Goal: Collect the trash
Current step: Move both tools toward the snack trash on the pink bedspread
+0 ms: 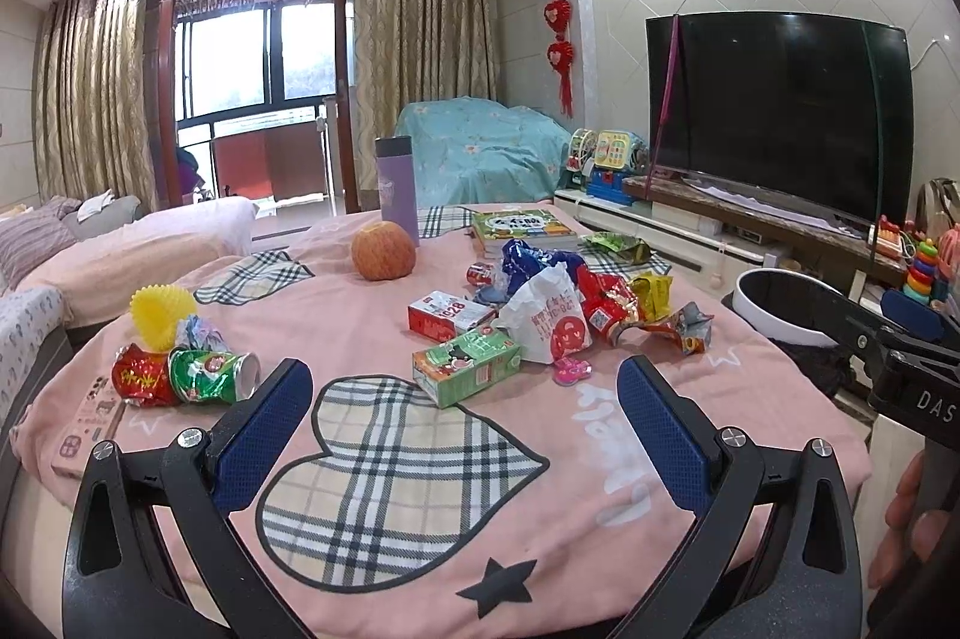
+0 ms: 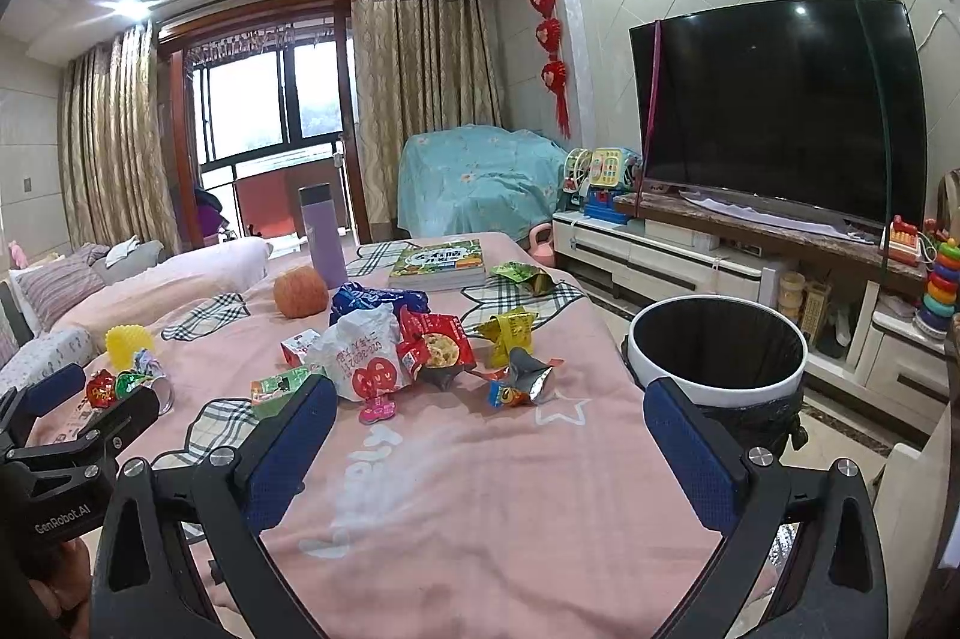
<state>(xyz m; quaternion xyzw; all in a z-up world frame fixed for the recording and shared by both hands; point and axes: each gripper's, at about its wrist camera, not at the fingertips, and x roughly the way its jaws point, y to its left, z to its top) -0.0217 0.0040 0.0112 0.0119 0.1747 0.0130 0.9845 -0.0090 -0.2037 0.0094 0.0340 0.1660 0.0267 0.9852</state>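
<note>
Beside the white trash bin (image 2: pixel 717 381), which stands lined with a black bag just off the right edge of the desk (image 2: pixel 480 489), a pink cloth with plaid hearts covers the desk top. Both grippers hover above the near edge of that cloth with nothing between their blue pads. The left gripper (image 1: pixel 465 423) has its jaws spread wide over a large plaid heart, well to the left of the bin. The right gripper (image 2: pixel 489 435) is equally wide open, its right finger overlapping the bin's rim in the right wrist view.

Left of the bin, near the desk's middle, lies the main heap of trash: a crumpled white paper bag (image 1: pixel 549 318) with red print, a blue wrapper (image 1: pixel 528 258) behind it, red snack packets (image 1: pixel 606 306), a yellow packet (image 1: pixel 654 294) and a torn foil wrapper (image 1: pixel 690 330) closest to the bin. A green drink carton (image 1: pixel 465 369) and a red-and-white carton (image 1: pixel 447 315) lie just left of the heap. Farthest from the bin, at the desk's left edge, a crushed green can (image 1: pixel 213 375) touches a red wrapper (image 1: pixel 141 381), with a yellow spiky ball (image 1: pixel 159 315) behind them. Beyond the heap sit an apple (image 1: pixel 383 250), a purple bottle (image 1: pixel 396 186) standing upright and a green book (image 1: pixel 522 225).
</note>
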